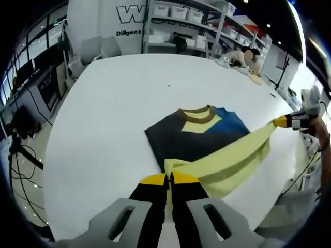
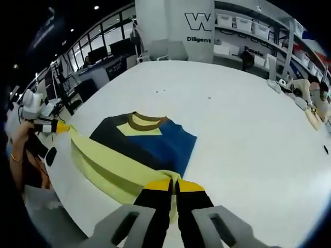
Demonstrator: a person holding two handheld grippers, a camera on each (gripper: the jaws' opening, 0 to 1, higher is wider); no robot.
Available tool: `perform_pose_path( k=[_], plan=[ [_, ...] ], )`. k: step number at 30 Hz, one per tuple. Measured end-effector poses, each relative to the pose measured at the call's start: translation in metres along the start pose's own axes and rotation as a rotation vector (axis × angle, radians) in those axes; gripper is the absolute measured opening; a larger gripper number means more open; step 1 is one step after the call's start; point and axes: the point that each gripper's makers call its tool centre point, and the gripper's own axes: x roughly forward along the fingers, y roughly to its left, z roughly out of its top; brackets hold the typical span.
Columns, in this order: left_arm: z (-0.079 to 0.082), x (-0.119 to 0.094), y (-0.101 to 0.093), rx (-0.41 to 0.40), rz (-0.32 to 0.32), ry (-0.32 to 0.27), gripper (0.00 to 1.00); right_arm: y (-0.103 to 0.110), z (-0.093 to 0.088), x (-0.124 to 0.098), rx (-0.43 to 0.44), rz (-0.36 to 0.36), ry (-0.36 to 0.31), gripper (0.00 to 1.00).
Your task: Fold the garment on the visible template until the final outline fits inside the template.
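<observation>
While the garment is lying mid-frame on the white table, the left gripper and right gripper are pinching its soft, light yellow hem taut, jaws closed at its corners.

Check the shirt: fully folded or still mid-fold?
Mid-fold. The shirt has its yellow hem lifted, stretched between left tongs and right tongs; its collar end lies flat.

white banner | large "W" | beneath it "Diligent", partly cut off
</observation>
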Motion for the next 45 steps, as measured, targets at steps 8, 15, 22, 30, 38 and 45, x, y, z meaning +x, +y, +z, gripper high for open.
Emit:
perform_pose_path(
  k=[8,15,22,30,38,45],
  plan=[
    [0.015,0.020,0.010,-0.020,0.006,-0.016,0.01,-0.008,0.016,0.014,0.046,-0.007,-0.028,0.00],
    [0.031,0.033,0.016,-0.076,-0.002,-0.025,0.01,-0.014,0.033,0.027,0.056,-0.019,-0.044,0.00],
    [0.046,0.052,0.026,-0.137,0.006,-0.032,0.01,-0.020,0.048,0.046,0.055,-0.037,-0.050,0.00],
    [0.050,0.069,0.035,-0.167,0.011,-0.019,0.01,-0.029,0.061,0.063,0.086,-0.047,-0.080,0.00],
    [0.057,0.083,0.039,-0.190,0.012,-0.039,0.01,-0.035,0.061,0.081,0.097,-0.062,-0.070,0.00],
    [0.067,0.090,0.043,-0.231,0.011,-0.068,0.01,-0.041,0.069,0.085,0.111,-0.083,-0.102,0.00]
  ],
)
